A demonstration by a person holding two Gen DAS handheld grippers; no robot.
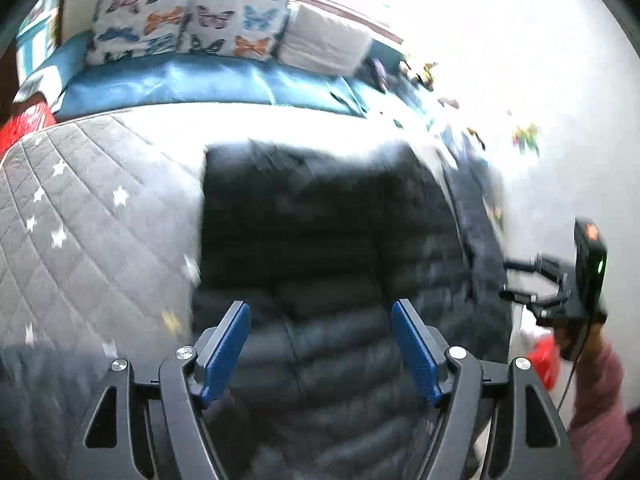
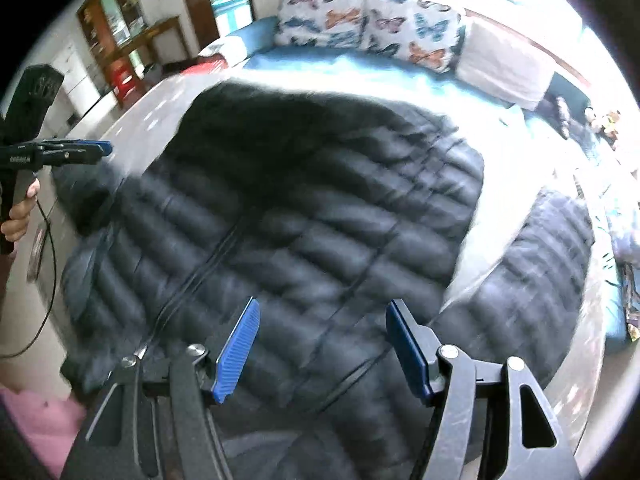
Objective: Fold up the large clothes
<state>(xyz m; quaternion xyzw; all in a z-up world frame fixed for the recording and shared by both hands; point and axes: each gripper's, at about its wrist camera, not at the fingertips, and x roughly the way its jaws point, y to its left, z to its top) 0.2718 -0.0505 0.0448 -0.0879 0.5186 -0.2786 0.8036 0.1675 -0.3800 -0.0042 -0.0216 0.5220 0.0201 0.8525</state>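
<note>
Dark puffer jacket (image 2: 304,216) lies flat on the bed (image 1: 80,208), long axis toward the pillows (image 2: 368,24), one sleeve (image 2: 532,264) splayed right; left tool (image 1: 320,344) and right tool (image 2: 322,344) both spread, empty, above it.

Jacket (image 2: 304,208): laid flat on the quilt (image 1: 80,216), at the centre of both views.
Sleeve (image 2: 540,264): spread to the lower right of the jacket body in the right wrist view.
Pillows (image 1: 188,20): lined up behind the jacket, along the top of the frame.
Left gripper (image 1: 320,344): held above the jacket, fingers apart.
Right gripper (image 2: 322,344): held above the jacket, fingers apart.
Cabinet (image 2: 116,32): placed at upper left in the right wrist view.
</note>
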